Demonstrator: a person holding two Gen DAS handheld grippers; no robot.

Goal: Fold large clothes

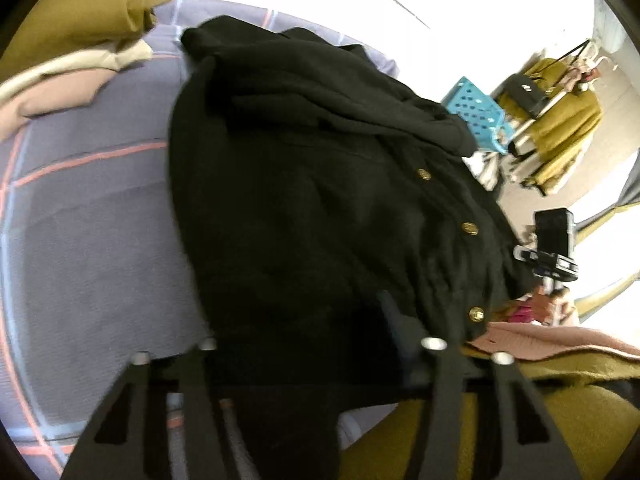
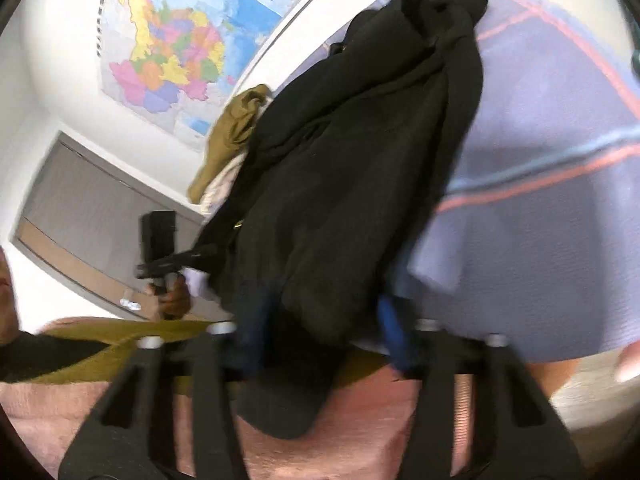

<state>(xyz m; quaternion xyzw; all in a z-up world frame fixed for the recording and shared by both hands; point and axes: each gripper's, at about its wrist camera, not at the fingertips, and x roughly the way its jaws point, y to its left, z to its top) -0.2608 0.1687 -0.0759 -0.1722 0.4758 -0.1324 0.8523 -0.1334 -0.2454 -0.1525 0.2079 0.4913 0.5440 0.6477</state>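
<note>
The black cardigan (image 1: 320,184) with gold buttons (image 1: 470,228) lies on a bed's lilac sheet (image 1: 88,216) with pink and blue stripes, its near hem bunched at both grippers. The left gripper (image 1: 308,344) has its fingers part-spread with the black hem between them, though blur hides whether they pinch it; likewise the right gripper (image 2: 320,332), cloth between blue-tipped fingers (image 2: 390,320). A wall map (image 2: 176,44) carries writing too small to read.
</note>
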